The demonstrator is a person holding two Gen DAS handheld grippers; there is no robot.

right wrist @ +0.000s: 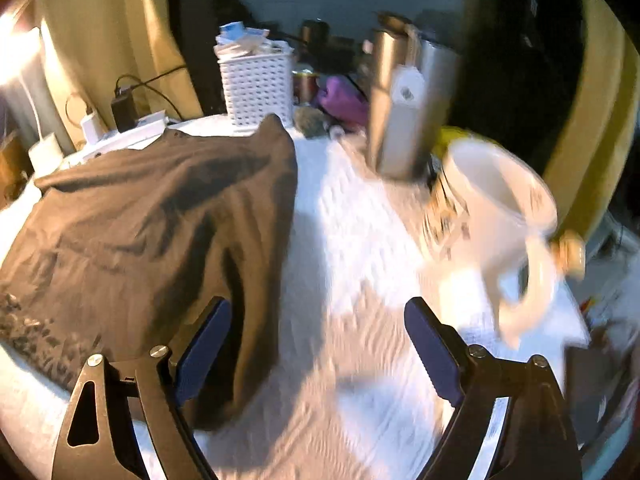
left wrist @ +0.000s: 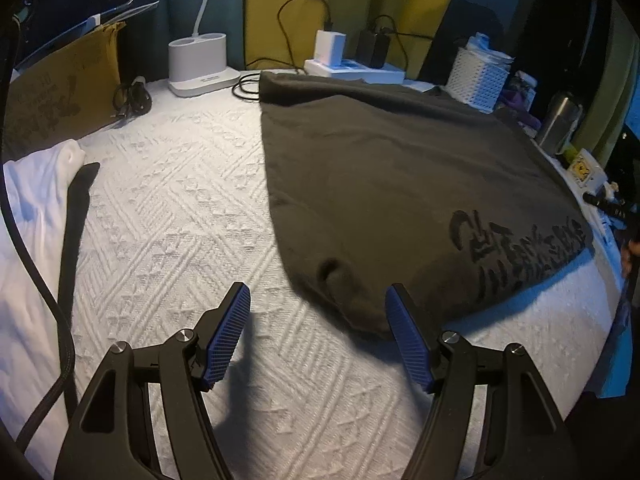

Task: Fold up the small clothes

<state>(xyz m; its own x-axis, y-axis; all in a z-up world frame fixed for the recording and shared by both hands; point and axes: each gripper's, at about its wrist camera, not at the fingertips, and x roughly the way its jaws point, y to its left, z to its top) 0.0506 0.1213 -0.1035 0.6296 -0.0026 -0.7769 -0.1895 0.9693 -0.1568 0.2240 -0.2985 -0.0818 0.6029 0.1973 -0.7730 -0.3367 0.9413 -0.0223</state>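
Note:
A dark grey-brown shirt (left wrist: 392,184) with a black print lies spread on the white textured cloth (left wrist: 180,216). It also shows in the right wrist view (right wrist: 152,220), which is blurred. My left gripper (left wrist: 318,292) is open and empty, low over the cloth, its jaws on either side of the shirt's near corner. My right gripper (right wrist: 318,306) is open and empty, above the cloth just right of the shirt's right edge.
A white garment (left wrist: 36,216) and a black sock (left wrist: 76,216) lie at the left. A white mug (right wrist: 500,216), steel bottles (right wrist: 404,104), a white basket (right wrist: 256,84), chargers (left wrist: 336,52) and a lamp base (left wrist: 198,64) line the table's far and right sides.

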